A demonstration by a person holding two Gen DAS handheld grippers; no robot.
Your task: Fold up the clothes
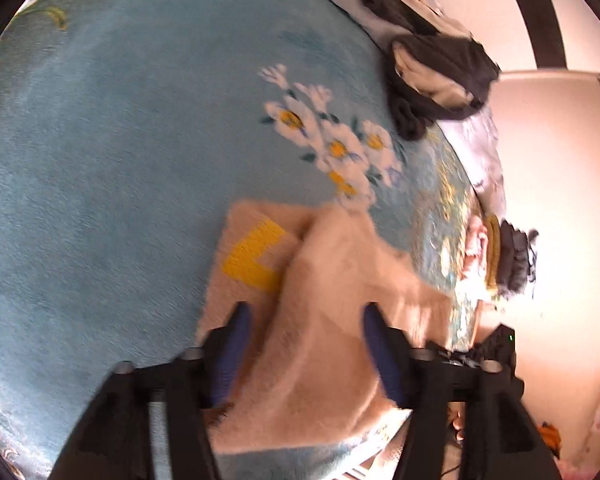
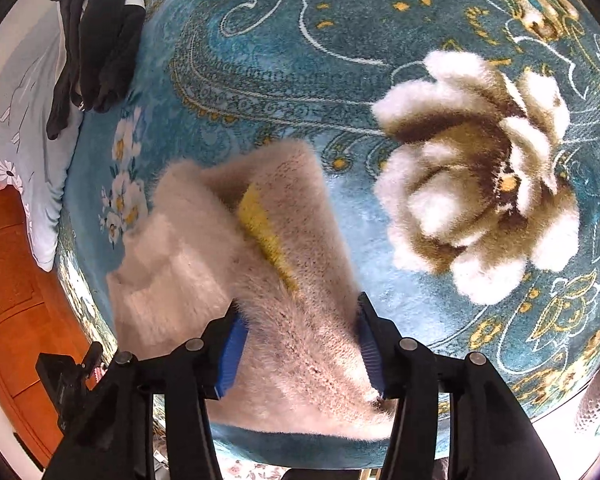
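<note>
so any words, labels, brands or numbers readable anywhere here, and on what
None: no word, brand or number can be read in either view.
The yellow mark on the beige sweater is an angular knitted shape, partly covered by a fold; whether it is a letter cannot be told.
The blue blanket carries only flowers and scrolls.
The dark clothes show no label.
</note>
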